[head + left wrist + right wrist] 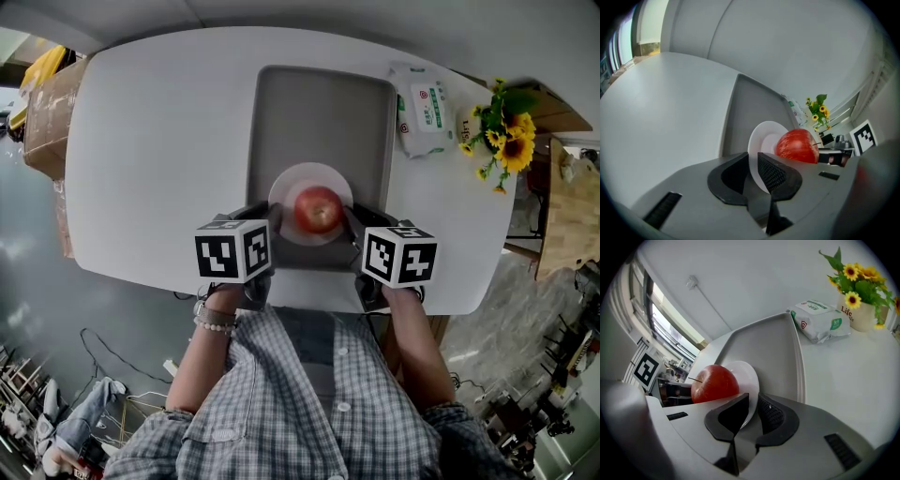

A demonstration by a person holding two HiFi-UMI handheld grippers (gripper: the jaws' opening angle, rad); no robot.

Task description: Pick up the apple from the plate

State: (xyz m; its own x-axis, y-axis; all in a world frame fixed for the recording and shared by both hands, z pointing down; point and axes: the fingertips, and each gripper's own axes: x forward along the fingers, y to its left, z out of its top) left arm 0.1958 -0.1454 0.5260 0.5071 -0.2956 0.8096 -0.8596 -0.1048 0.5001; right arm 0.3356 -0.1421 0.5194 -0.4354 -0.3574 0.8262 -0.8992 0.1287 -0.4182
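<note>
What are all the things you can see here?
table: one, white, under everything.
tray: one, grey, on the middle of the table.
plate: one, white, at the tray's near end.
apple: one, red, on the plate.
packet: one, white and green, right of the tray.
sunflowers: one bunch, yellow, in a pot at the table's right edge.
cardboard box: one, brown, off the table's left end.
left gripper: one, grey, jaws closed on the plate's left rim.
right gripper: one, grey, jaws closed on the plate's right rim.
shirt: one, checked, on the person.
</note>
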